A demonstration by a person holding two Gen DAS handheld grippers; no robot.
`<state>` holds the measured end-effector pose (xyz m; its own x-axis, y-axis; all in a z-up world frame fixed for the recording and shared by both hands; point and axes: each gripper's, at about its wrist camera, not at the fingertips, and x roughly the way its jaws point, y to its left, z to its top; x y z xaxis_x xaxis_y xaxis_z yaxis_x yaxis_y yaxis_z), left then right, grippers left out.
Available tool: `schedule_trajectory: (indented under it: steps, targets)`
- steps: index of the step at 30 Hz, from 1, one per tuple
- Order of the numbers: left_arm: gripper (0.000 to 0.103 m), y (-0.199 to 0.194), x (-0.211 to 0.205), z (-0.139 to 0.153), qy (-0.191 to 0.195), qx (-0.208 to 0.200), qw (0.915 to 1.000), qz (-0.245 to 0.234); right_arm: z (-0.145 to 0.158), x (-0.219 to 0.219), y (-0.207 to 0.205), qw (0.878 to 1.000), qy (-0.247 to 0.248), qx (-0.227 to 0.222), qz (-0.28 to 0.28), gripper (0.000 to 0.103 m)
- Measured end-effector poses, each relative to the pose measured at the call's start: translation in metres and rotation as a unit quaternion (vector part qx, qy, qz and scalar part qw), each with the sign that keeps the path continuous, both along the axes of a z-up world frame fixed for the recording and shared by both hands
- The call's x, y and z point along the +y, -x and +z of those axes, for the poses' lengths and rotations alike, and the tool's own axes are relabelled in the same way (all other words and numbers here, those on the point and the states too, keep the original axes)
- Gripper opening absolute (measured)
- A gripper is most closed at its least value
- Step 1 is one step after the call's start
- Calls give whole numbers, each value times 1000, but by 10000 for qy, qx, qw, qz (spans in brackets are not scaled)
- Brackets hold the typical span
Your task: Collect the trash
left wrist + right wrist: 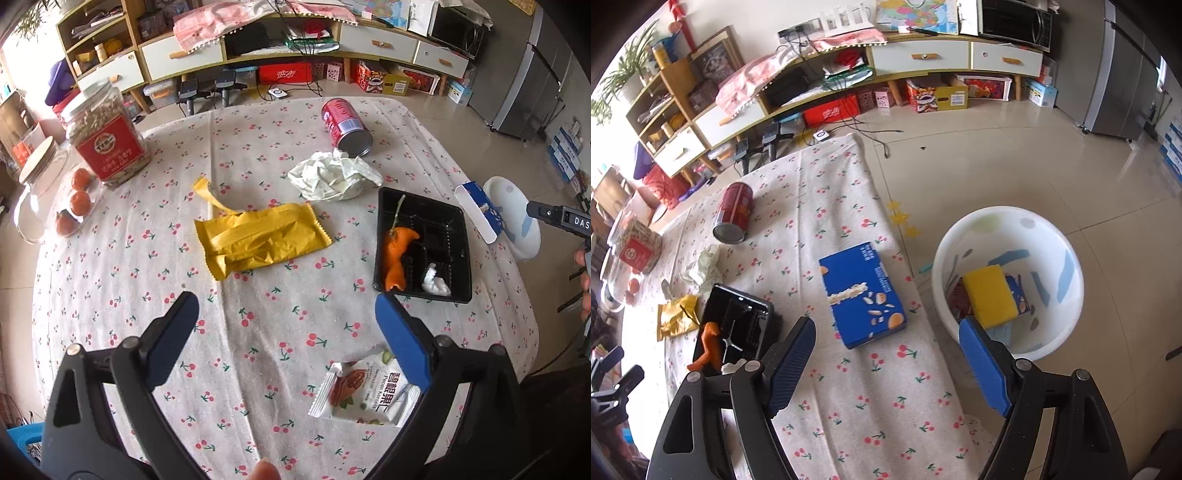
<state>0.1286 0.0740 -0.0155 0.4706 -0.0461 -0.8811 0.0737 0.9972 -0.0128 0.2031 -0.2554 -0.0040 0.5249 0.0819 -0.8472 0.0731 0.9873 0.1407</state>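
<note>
A: Left gripper (286, 314) hangs over the cherry-print tablecloth (258, 350), jaws spread wide with only cloth between them; the yellow wrapper (258, 236) lies flat just ahead of it.

B: And a white pecan snack packet (365, 391) sits close by its right-hand finger, untouched; further back there's crumpled white paper (332, 177) touching a red can (345, 125) lying on its side.

A: Black tray (443, 221) to the right, holding an orange peel (395, 251) and a small white wad (436, 282); off to the left, a big jar with a red label (110, 136).

B: Over to the right gripper (886, 360); jaws gaping too, gripping nothing, poised above the table's edge.

A: Blue box (862, 293) lies flat on the cloth just ahead of it; no contact.

B: White basin (1067, 295) stands on the floor beside the table; a yellow sponge (990, 295) rests inside on other bits of rubbish.
</note>
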Motion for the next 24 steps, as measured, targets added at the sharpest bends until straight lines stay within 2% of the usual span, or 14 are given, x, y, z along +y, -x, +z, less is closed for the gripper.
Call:
schedule_trajectory:
  steps: [3, 11, 19, 24]
  targets:
    - [96, -2, 12, -5, 153, 173, 9996, 143, -3, 8, -2, 10000, 4, 81, 42, 83]
    - [96, -8, 35, -9, 368, 295, 9978, 465, -15, 26, -19, 9993, 187, 308, 111, 83]
    - [96, -22, 44, -26, 191, 510, 9970, 553, -41, 37, -43, 9969, 324, 693, 173, 83]
    - [96, -35, 48, -36, 214, 621, 9963, 548, -53, 36, -53, 9958, 329, 836, 179, 83]
